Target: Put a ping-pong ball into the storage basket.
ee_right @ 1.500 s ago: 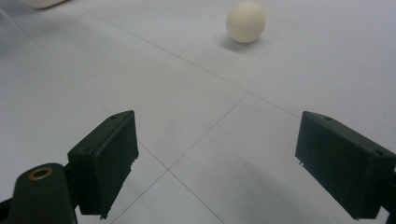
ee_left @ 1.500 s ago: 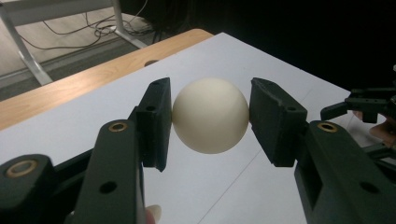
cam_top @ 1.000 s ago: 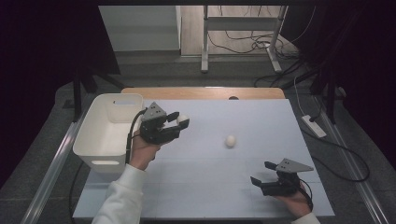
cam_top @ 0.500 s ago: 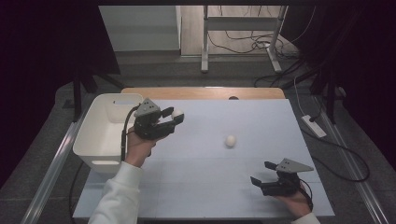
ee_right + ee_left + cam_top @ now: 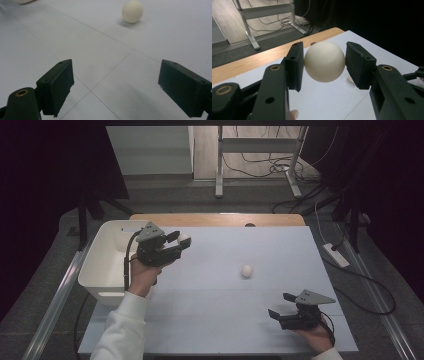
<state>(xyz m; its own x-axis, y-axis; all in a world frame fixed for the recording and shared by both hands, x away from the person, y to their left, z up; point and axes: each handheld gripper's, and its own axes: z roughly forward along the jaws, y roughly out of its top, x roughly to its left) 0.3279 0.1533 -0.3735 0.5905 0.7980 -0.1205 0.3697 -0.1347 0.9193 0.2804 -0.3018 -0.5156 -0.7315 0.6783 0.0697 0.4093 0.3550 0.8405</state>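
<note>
Ball [image 5: 324,61] pinched in left gripper [image 5: 176,242] fingers, near white bin [image 5: 102,265]; second ball [image 5: 246,270] waits on counter [image 5: 280,245], at 11 o'clock from spread-fingered right gripper [image 5: 280,306].

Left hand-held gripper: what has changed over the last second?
The left hand-held gripper, shut on a white ball, has drifted a little towards the white bin, ball held throughout. The right hand-held gripper stayed open on the table, and the second ball has not moved.

Table [image 5: 280,265] evenly lit from above; surroundings dark; soft shadows; close-ups slightly soft.
</note>
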